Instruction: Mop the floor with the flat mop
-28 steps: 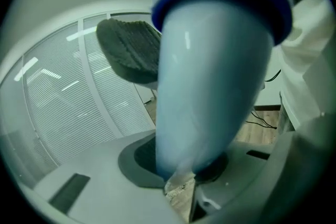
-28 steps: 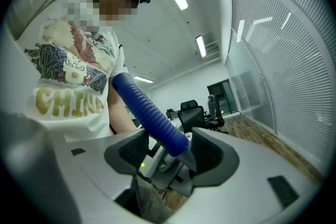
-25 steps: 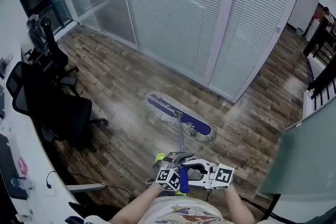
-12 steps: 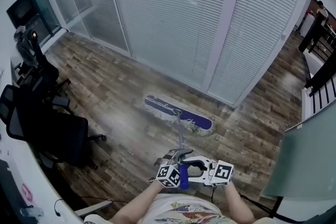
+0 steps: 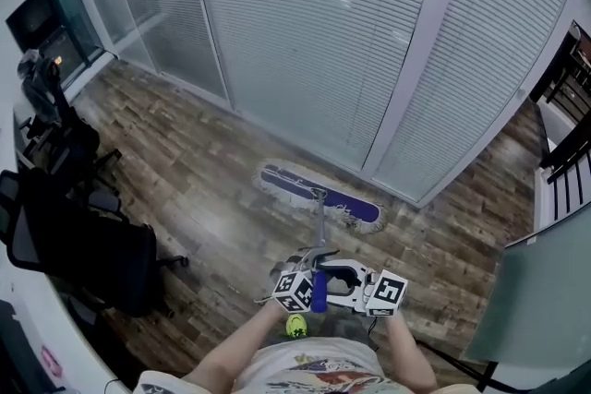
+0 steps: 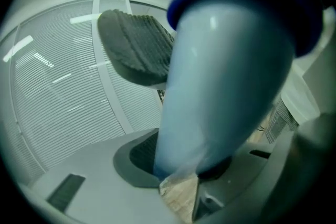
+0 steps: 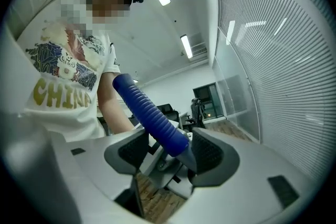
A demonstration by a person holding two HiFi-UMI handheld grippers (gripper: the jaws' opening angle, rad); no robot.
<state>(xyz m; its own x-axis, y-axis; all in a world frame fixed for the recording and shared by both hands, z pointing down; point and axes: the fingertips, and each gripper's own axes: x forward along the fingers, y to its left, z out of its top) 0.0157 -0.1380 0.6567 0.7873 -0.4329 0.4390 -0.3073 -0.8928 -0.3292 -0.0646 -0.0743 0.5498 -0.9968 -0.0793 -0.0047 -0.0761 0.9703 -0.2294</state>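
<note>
- The mop head (image 5: 319,197) lay flat on the wood floor (image 5: 194,152). It sat slantwise, close beside the foot of the glass wall (image 5: 314,32) with its shut blinds.
- The mop head was purple with a pale fringe round its edge.
- The pole (image 5: 320,231) rose from the middle of the mop head toward the person, ending in a blue ribbed grip (image 7: 149,113).
- Both grippers sat side by side at the top of the pole, in front of the person's forearms (image 5: 245,346).
- The left gripper (image 6: 152,113) had just been opening its jaws, with the pole between them.
- Those jaws stood apart, loose about the pole. The pole rested against the lower pad (image 6: 137,156), and the upper pad (image 6: 134,44) looked clear of it.
- A blue collar ringed the pole near that camera.
- The right gripper (image 7: 170,152) was clamped on the lower end of the grip. One pad pressed against it, and the other sat just beside it.
- The grip slanted up from those jaws toward the person's white printed shirt (image 7: 58,86).
- Black office chairs (image 5: 88,244) stood at the left, well apart from the mop head.
- A strip of wood floor showed under the jaws in both gripper views.
</note>
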